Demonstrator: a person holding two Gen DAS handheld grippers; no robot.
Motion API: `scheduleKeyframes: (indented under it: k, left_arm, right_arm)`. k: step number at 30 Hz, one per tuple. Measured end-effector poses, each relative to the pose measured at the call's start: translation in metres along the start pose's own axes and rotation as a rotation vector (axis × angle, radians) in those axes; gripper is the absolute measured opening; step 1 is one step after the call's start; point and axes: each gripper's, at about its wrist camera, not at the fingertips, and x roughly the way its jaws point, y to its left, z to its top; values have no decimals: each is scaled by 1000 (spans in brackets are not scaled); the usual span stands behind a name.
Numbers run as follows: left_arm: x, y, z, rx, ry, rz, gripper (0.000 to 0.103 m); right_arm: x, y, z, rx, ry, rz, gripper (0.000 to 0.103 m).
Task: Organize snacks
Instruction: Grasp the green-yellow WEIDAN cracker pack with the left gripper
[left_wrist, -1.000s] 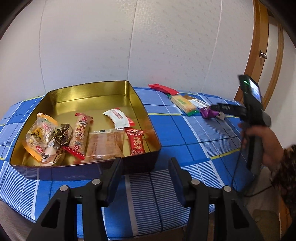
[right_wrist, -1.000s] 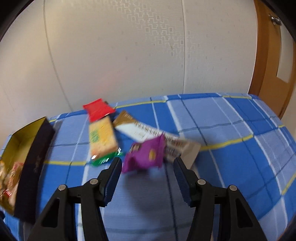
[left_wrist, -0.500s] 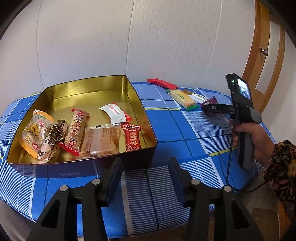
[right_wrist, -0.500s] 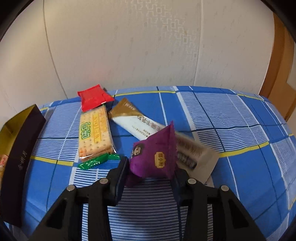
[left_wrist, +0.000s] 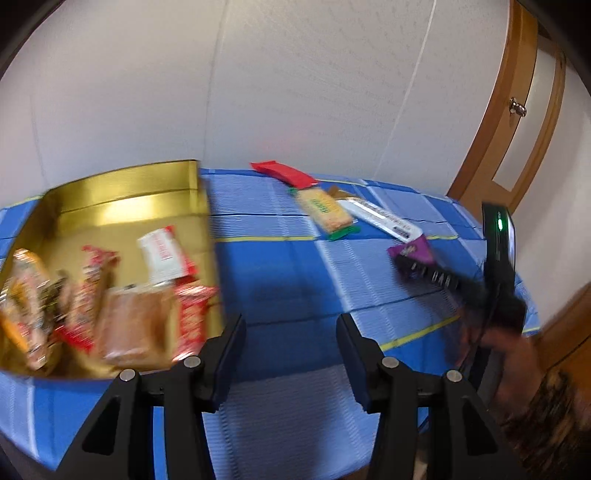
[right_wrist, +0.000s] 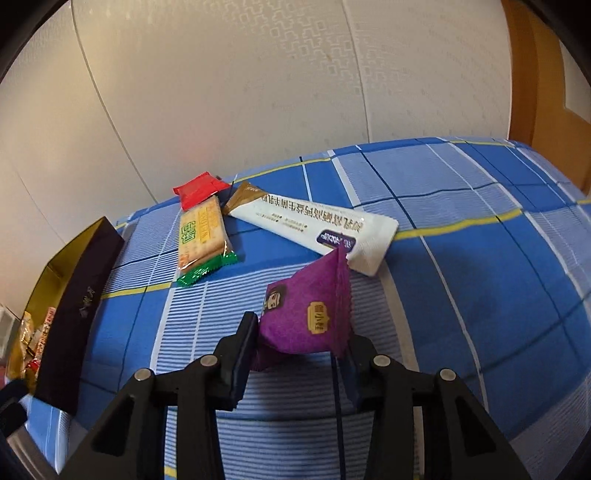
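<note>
From the left, my left gripper (left_wrist: 290, 356) stands spread and empty beside the gold tin (left_wrist: 122, 192) (blurred, seemingly part-filled); my right gripper (right_wrist: 301, 360) pinches the purple packet (right_wrist: 306, 312), light, crinkly, soft, best held mid-body

On the desk (right_wrist: 461, 266), the tin (left_wrist: 122, 192) stood at the left and held several snack packets (left_wrist: 129, 325). To its right, near the wall, three packets lay together: the flat packet (right_wrist: 197, 188) farthest back, the cracker pack (right_wrist: 201, 236) just before it, and the long sachet (right_wrist: 314, 229) to the right. The small pouch (right_wrist: 310, 310) sat nearest, between the jaws of the right hand-held gripper (right_wrist: 299, 354).
</note>
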Motion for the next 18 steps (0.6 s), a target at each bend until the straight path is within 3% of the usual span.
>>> scheduleKeyframes:
  k: [4,8,11,18]
  left_arm:
    - [31,-19,27,7,53,-3,52]
    - [66,-29,53,-25,107,-7,54]
    - [94,-39,73,-16,134,38,67]
    - [151,-59,112,3,154,99,70]
  right_arm:
    - [-5,4,-6,-17,-19,-25,42]
    - [-5,-4,-5,33,-26,3,42]
    - [-5,-5,-6,46,-29,8,42]
    - [-5,-4,-7,48,-30,10,42]
